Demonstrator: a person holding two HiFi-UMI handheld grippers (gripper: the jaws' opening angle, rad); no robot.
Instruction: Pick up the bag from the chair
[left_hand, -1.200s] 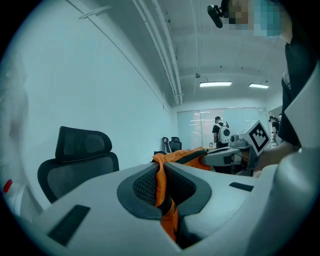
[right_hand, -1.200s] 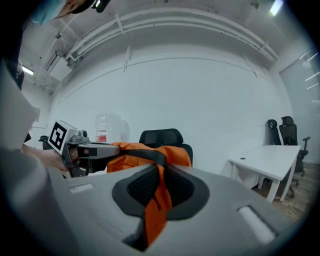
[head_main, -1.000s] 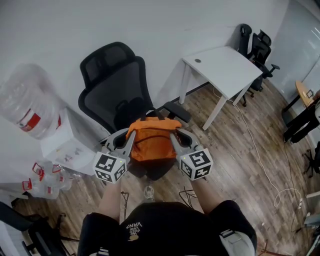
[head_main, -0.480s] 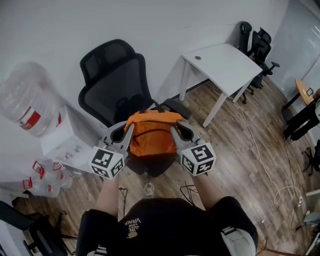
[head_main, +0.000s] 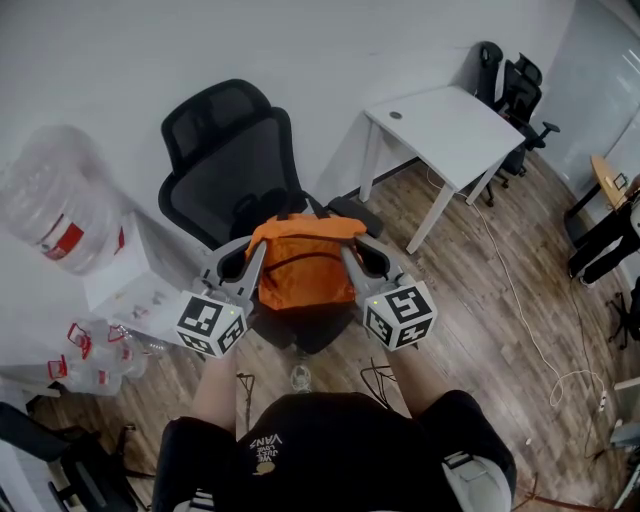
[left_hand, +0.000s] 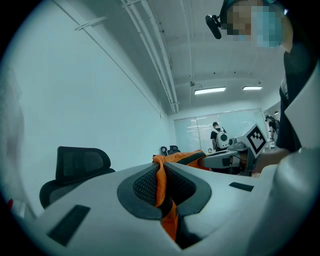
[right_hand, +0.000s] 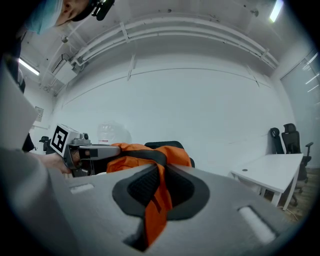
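The left gripper (head_main: 258, 258) and right gripper (head_main: 348, 258), fingers clamped on the bag (head_main: 305, 268), raise it higher, apparently clear of the chair (head_main: 225, 170) at 12 o'clock.

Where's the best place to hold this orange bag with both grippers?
Take the bag by its upper side edges, one gripper from each side. It is soft and wide, so fabric pinched at both edges, as the left gripper and right gripper have it now, should carry it evenly.
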